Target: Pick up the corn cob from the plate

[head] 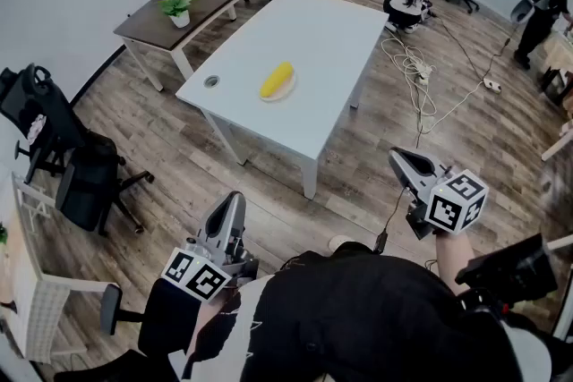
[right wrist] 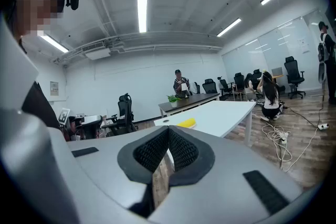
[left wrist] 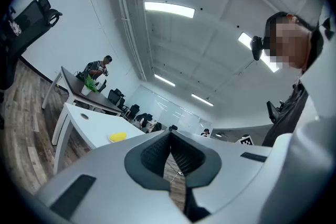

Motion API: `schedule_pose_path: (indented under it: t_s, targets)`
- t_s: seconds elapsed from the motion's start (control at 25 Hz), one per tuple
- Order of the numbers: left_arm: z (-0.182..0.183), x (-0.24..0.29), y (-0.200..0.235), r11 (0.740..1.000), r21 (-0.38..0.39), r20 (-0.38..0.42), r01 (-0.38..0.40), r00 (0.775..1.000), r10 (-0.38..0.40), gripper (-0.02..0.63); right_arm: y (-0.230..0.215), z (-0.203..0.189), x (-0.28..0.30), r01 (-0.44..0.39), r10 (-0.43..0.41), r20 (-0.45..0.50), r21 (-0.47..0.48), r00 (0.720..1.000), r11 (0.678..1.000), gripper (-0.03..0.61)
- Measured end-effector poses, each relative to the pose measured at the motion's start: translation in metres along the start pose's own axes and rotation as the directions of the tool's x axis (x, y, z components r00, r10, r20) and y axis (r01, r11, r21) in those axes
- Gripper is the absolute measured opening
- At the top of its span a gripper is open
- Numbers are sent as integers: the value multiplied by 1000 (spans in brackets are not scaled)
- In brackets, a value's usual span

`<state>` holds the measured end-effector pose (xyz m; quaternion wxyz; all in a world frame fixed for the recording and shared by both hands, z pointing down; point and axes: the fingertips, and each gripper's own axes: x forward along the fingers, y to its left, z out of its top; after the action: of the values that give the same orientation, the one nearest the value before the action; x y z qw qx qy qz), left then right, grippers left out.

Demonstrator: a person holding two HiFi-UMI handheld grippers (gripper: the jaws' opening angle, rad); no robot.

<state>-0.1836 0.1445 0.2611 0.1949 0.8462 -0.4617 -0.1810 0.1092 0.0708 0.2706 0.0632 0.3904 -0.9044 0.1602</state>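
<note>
Corn cob (head: 277, 80) lies on its plate (head: 279, 98) on the white table (head: 340, 31), far ahead of both tools; left gripper (head: 235, 199) and right gripper (head: 400, 158) fully closed, empty, near the body; recommend stepping closer, opening one gripper wide, and straddling the cob's width before closing.

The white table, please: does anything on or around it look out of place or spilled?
Nothing is spilled; the corn cob lies neatly on its plate. Only the loose cables tangled on the floor beside the table look untidy.
</note>
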Motion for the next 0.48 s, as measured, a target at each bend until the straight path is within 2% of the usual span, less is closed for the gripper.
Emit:
schedule_pose_path:
  t_s: [0.48]
  targets:
    - [7, -20, 13, 1000, 2, 11, -29, 1000, 29, 12, 17, -1, 19, -22, 22, -15, -7, 1000, 1000, 15]
